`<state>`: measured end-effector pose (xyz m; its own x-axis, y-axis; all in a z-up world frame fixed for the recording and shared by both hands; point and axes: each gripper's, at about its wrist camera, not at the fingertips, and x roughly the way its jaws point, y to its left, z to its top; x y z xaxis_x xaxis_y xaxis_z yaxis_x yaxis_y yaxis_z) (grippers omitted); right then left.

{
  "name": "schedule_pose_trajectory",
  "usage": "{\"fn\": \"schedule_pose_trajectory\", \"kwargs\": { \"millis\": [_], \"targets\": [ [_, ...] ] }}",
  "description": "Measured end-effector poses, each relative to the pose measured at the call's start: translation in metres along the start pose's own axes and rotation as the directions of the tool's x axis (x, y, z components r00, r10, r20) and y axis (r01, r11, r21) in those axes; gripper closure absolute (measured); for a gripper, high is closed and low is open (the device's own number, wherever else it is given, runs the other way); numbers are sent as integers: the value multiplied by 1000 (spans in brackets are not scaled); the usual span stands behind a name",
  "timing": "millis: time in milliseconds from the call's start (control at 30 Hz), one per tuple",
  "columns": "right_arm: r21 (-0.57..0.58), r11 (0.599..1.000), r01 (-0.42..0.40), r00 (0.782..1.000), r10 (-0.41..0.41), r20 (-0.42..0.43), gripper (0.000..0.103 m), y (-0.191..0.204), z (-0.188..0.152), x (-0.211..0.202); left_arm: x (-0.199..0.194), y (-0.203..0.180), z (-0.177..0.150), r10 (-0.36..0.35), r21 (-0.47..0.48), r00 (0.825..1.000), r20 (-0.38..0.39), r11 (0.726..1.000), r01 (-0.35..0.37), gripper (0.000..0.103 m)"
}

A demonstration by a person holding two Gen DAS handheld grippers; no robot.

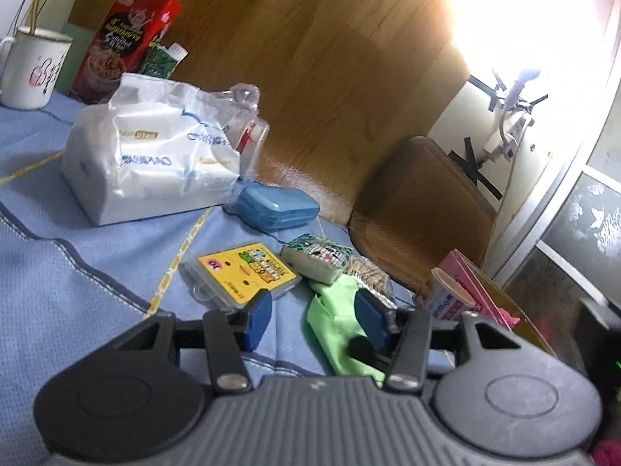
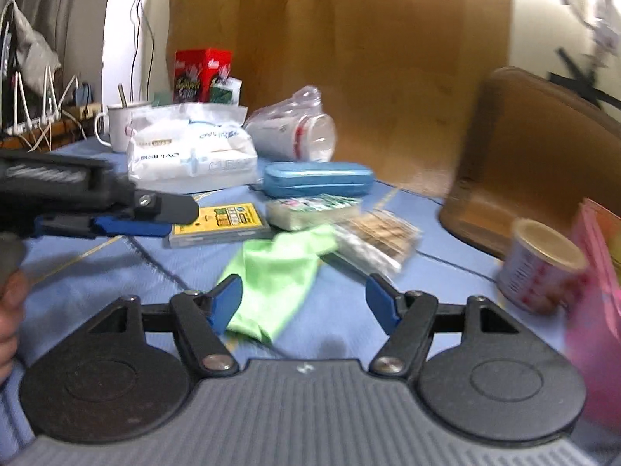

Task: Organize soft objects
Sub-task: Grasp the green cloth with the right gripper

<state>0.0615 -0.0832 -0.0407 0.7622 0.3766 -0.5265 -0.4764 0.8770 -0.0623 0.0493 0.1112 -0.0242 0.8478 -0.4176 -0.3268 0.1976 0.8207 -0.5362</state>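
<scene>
Surface: blue woven tablecloth (image 2: 341, 310), stitched seams; wooden panel (image 2: 349, 58) behind, brown chair (image 2: 535, 155) at the table's edge. Green cloth (image 2: 271, 272): soft, smooth, crumpled, long axis running from the near left up toward the patterned sponge block (image 2: 310, 209). It lay between the right gripper (image 2: 306, 303) and the yellow-labelled case (image 2: 217, 221). Left gripper (image 1: 310, 314) and right gripper both stood spread, holding nothing.
</scene>
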Motion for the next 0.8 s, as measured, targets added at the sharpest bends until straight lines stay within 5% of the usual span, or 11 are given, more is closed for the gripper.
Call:
{"fn": "schedule_pose_trajectory", "kwargs": {
  "millis": [33, 100, 133, 333, 467, 567, 633, 767, 800],
  "targets": [
    [5, 1000, -8, 1000, 9, -30, 47, 0, 3, 11, -1, 0, -1, -1, 11, 1000, -1, 1000, 1, 55],
    [50, 997, -58, 997, 61, -50, 88, -3, 1, 18, 0, -4, -3, -4, 33, 1000, -3, 999, 5, 55],
    [63, 996, -69, 996, 72, -54, 95, -3, 1, 15, 0, -7, -4, -7, 43, 1000, -4, 999, 7, 55],
    [66, 993, -100, 995, 100, -6, 96, 2, -31, -53, 1, -17, -8, -49, 104, 998, -44, 993, 54, 55],
    [66, 994, -83, 996, 80, 42, 96, -1, -61, -98, 7, -32, -13, -105, 131, 985, -137, 984, 123, 55],
    [86, 996, -38, 998, 33, 57, 96, -6, -73, -110, 16, -53, -23, -226, 78, 945, -235, 965, 250, 47],
    [94, 995, -12, 996, 4, 86, 96, -9, -75, -114, 23, -68, -29, -270, 56, 918, -291, 953, 298, 25],
    [119, 993, -7, 990, -10, 138, 96, -14, -73, -117, 35, -89, -37, -305, 40, 883, -355, 939, 341, 33],
    [124, 992, -8, 989, -11, 148, 96, -16, -74, -118, 38, -92, -39, -312, 33, 875, -370, 937, 348, 44]
  ]
}}
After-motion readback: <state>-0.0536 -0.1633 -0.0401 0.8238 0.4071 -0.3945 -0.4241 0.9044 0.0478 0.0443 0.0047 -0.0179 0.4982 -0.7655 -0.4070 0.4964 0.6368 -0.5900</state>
